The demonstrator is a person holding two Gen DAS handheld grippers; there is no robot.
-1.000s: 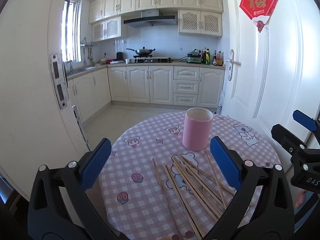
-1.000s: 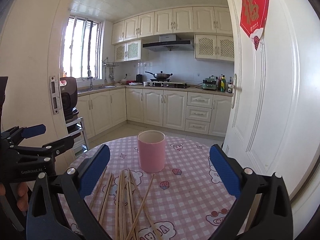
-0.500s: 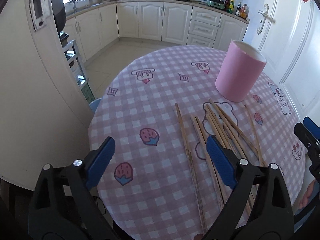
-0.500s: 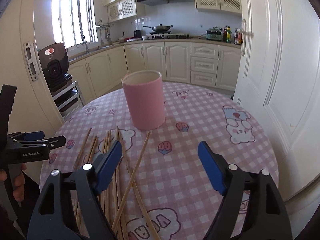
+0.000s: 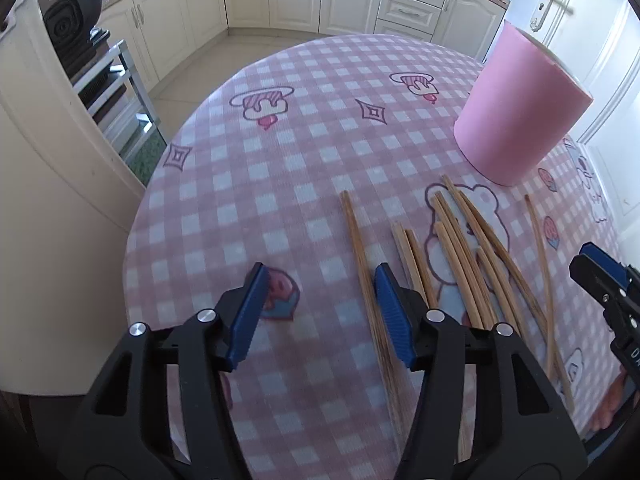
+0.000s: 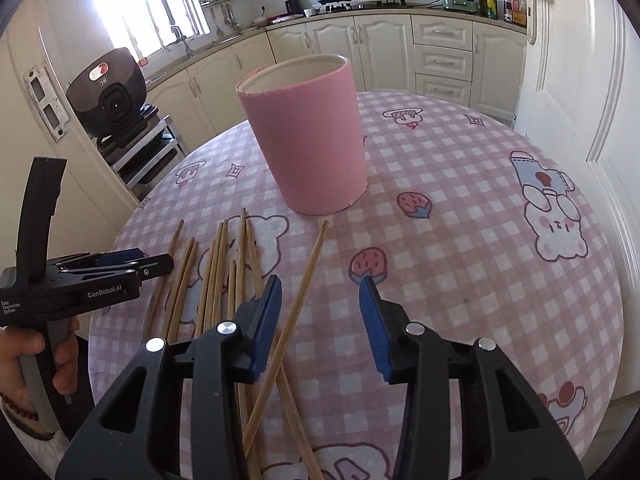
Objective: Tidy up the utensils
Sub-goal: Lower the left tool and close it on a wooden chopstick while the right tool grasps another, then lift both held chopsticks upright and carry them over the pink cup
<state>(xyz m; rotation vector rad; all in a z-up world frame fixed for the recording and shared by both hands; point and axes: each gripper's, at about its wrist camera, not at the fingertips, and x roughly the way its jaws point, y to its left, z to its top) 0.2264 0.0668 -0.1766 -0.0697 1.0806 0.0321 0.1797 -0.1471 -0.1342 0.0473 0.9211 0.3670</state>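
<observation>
Several wooden chopsticks (image 5: pixel 460 248) lie loose on the round pink checked table (image 5: pixel 304 128), also in the right wrist view (image 6: pixel 216 272). A pink cylindrical holder (image 5: pixel 516 108) stands upright behind them, open top visible in the right wrist view (image 6: pixel 308 136). My left gripper (image 5: pixel 320 308) is open, low over the table, its right finger beside the leftmost chopstick (image 5: pixel 360 256). My right gripper (image 6: pixel 320 312) is open, low over the table; one slanted chopstick (image 6: pixel 300 292) runs between its fingers. Neither holds anything.
The table edge drops off to the left near a white door frame (image 5: pixel 52 184). A dark appliance on a metal rack (image 6: pixel 116 96) stands left of the table. A white door (image 6: pixel 584 80) is close on the right. Kitchen cabinets (image 6: pixel 400 48) line the back.
Both grippers have tilted down and moved closer to the table and chopsticks. Both jaws have narrowed but stay open.
</observation>
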